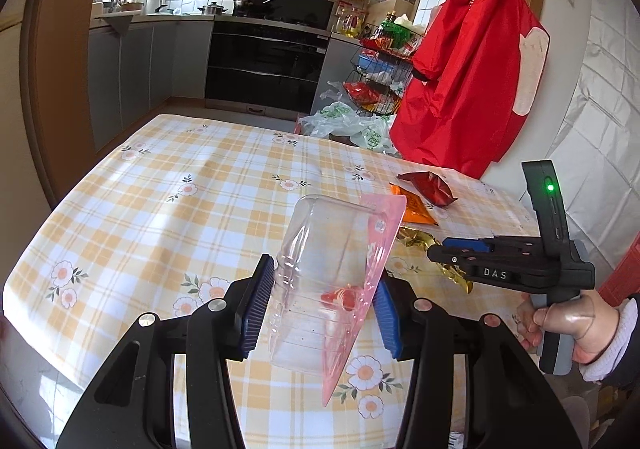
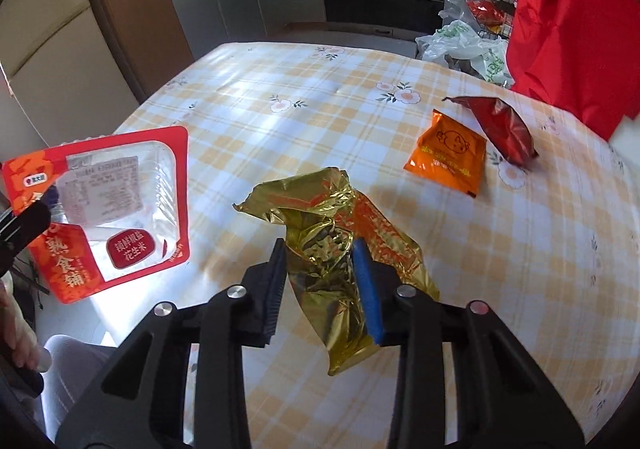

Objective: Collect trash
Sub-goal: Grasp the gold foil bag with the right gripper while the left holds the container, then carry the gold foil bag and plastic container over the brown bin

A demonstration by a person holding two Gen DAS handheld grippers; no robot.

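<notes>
My left gripper [image 1: 320, 305] is shut on a clear plastic food tray [image 1: 320, 281] with a red printed film, held above the table; the same tray [image 2: 108, 205] shows at the left of the right wrist view. My right gripper [image 2: 322, 281] is shut on a crumpled gold foil wrapper [image 2: 320, 249], which hangs between the pads just over the checked tablecloth [image 2: 280, 101]. In the left wrist view the right gripper [image 1: 434, 251] sits at the right, with the gold wrapper [image 1: 420, 239] at its tip. An orange sachet [image 2: 448, 157] and a dark red wrapper [image 2: 504, 129] lie beyond, on the right of the table.
A red garment [image 1: 472, 61] hangs at the table's far right corner. Plastic bags [image 1: 348, 125] and a wire rack [image 1: 380, 65] of goods stand behind the table. Kitchen cabinets and an oven [image 1: 264, 61] line the back wall. A person's hand [image 1: 568, 333] holds the right gripper.
</notes>
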